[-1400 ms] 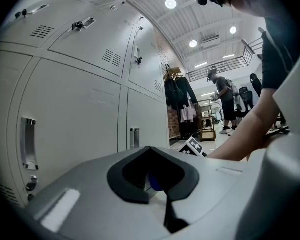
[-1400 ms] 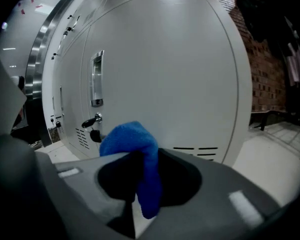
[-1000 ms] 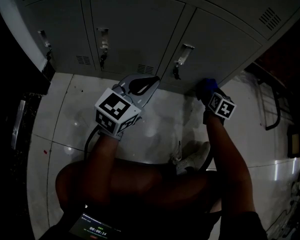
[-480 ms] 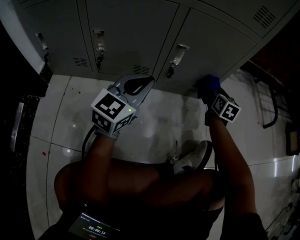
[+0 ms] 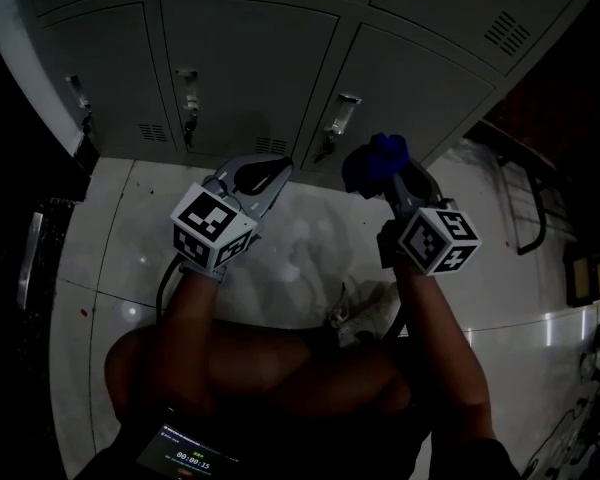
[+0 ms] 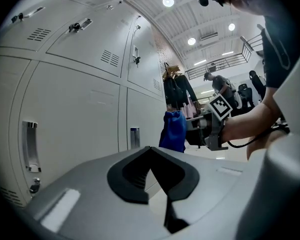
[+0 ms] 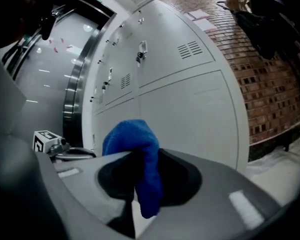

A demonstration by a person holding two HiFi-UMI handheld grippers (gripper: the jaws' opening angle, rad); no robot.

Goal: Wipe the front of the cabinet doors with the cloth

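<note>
Right hand-held gripper (image 5: 394,176) pulled back | clamps fuzzy blue cloth (image 5: 373,158) (bunched)

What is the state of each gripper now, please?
Left gripper: closed, empty.
Right gripper: closed on the blue cloth.

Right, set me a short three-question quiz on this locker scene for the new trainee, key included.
1. True or false: the left tongs grip the fluffy blue cloth.
2. In the head view, each grey metal cabinet door carries: A a round knob; B a slim latch handle and a louvred vent; C a glass pane.
3. Fill in: the left tongs are ___ (open or shut).
Key: 1 false, the right tongs are shut on the cloth; 2 B; 3 shut, with nothing between them.
</note>
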